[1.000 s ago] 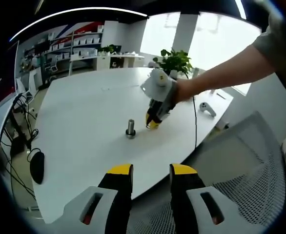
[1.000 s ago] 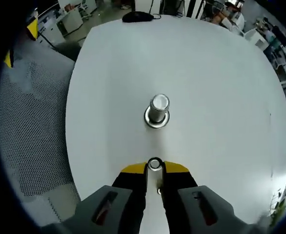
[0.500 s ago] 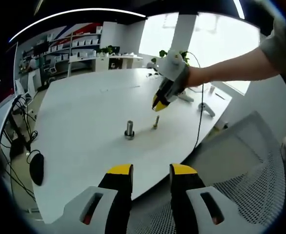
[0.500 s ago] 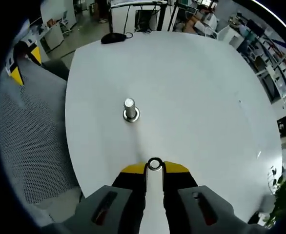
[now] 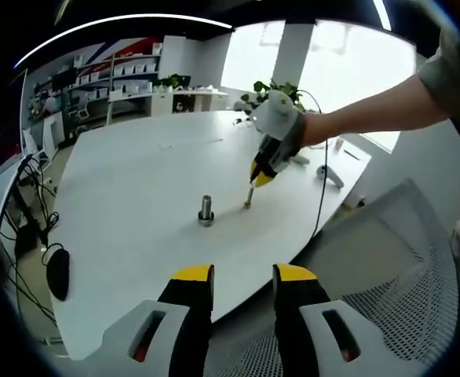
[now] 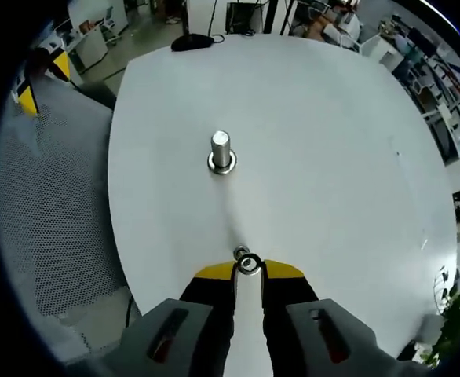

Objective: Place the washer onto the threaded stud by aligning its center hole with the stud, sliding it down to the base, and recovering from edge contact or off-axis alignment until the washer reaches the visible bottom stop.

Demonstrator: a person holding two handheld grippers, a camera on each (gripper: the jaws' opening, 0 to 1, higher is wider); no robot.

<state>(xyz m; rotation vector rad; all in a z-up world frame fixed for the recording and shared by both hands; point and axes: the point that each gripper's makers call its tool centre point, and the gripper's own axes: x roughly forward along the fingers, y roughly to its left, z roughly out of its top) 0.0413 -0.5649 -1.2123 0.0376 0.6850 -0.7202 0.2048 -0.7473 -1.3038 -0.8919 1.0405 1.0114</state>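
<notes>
A short steel threaded stud stands upright on its round base on the white table. My right gripper is shut on a small steel washer, pinched edge-on between the yellow tips. It hovers low over the table, short of the stud and to one side of its axis. In the left gripper view a hand holds the right gripper right of the stud, tips pointing down. A thin shape under the tips may be a reflection. My left gripper is open off the table's near edge.
A grey mesh chair sits by the table edge. A black mouse lies by cables. A white controller, a cable and a potted plant are at the table's far side.
The right gripper lifted from the table beside the stud with the washer in it, then came down a little, still off the stud. The left gripper stayed put.
</notes>
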